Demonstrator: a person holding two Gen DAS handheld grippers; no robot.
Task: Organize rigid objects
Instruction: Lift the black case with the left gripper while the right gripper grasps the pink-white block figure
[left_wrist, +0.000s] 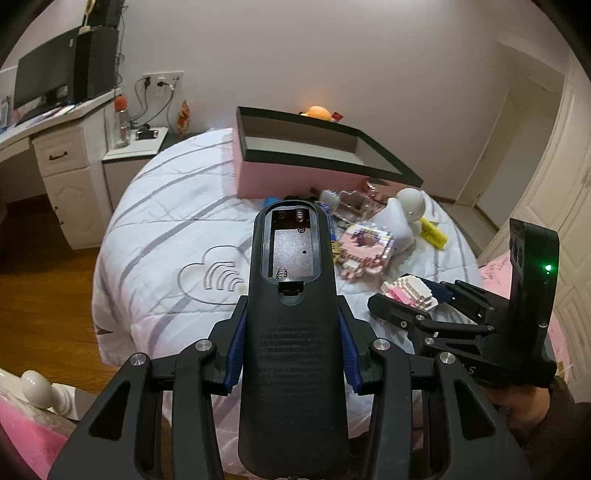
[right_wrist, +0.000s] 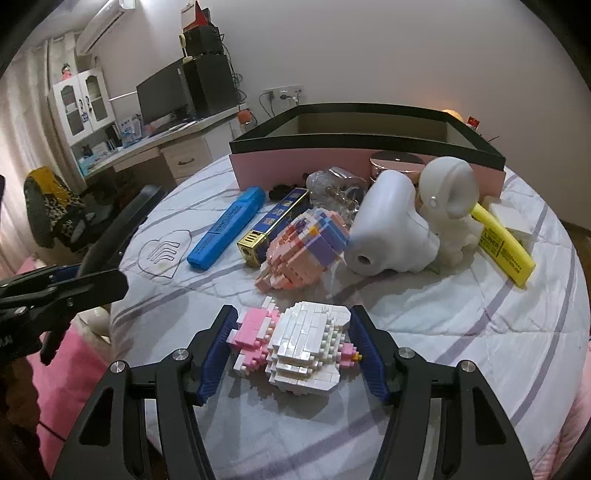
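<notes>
**Gripping a remote, closing on a brick toy**

Left wrist view: left gripper (left_wrist: 291, 350) clamps a dark remote (left_wrist: 291, 332), battery bay bare; pink box (left_wrist: 295, 173) at twelve o'clock.

Right wrist view: right gripper (right_wrist: 291, 350) brackets a white-and-pink brick toy (right_wrist: 299, 347) on the bed (right_wrist: 461, 332); whether its pads press the toy, I cannot tell. Blue marker (right_wrist: 225, 229) at eleven o'clock.

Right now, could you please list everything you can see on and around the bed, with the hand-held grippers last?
Black plastic remote control: one, battery bay open, clamped in the left hand-held gripper.
White-and-pink brick figure: one, on the quilt between the right fingers.
Pink-and-purple brick figure: one, mid-quilt.
Blue highlighter: one, left of the pile.
Yellow highlighter: one, right edge.
Blue-and-gold slim box: one, beside the blue highlighter.
White plastic dog figure: one, before the box.
Pink box with black rim: one, open, far side.
Left hand-held gripper: shut on the remote.
Right hand-held gripper: around the white figure, contact unclear.
</notes>
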